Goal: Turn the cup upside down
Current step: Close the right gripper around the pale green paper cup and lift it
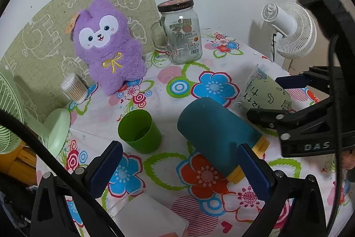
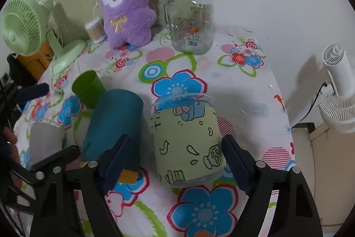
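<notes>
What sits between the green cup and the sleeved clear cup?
The teal bottle, lying on its side between the green cup and the sleeved cup; clearest in the right wrist view.

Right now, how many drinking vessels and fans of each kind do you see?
Green plastic cup: 1
Teal tumbler: 1
Clear cup with pale green sleeve: 1
Glass mug jar: 1
Green fan: 1
White fan: 1
Total: 6

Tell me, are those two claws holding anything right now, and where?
Nothing is held. The right gripper is open, its fingers on either side of the cup with the green sleeve without clamping it. The left gripper is open near the blue bottle.
</notes>
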Tool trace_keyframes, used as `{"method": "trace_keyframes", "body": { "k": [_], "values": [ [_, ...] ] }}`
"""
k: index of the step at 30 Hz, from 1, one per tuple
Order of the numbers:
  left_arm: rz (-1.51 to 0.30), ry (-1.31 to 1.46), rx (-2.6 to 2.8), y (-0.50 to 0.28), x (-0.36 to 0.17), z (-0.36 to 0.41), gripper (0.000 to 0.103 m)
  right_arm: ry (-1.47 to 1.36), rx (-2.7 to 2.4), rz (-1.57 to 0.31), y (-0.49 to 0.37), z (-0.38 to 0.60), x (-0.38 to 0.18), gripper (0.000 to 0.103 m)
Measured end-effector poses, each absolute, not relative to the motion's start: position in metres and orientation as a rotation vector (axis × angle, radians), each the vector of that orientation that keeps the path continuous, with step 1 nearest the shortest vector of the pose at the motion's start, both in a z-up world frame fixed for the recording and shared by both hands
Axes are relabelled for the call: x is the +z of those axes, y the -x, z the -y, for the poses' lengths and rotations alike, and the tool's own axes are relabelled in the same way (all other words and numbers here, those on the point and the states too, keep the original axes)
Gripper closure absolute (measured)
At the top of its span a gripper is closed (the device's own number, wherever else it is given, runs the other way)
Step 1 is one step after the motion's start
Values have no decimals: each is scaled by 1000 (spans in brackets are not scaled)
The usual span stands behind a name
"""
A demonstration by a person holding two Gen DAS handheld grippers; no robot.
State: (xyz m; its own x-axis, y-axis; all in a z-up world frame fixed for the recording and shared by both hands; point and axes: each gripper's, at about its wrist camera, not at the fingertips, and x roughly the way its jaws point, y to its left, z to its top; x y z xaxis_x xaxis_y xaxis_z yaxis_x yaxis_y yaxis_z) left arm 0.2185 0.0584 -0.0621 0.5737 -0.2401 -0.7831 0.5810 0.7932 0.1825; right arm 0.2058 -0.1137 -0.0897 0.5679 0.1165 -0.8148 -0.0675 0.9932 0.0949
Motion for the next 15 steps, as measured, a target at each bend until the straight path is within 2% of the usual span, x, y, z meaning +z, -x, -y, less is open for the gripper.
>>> {"method": "trace_keyframes", "body": {
  "k": [2, 3, 10, 15],
  "values": [
    [-830, -459, -496, -218, -62, -58, 0, -44, 108, -969, -209, 113, -93, 25],
    [-831, -460, -494, -218, -62, -58, 0, -45, 108, -972, -211, 114, -94, 31],
    [-842, -425, -487, -213, -57, -68, 0, -86, 98, -965, -205, 121, -88, 36],
    [-837, -396, -493, -194, -50, -81, 0, -80, 93, -892, -167, 113, -56, 36]
  ]
}}
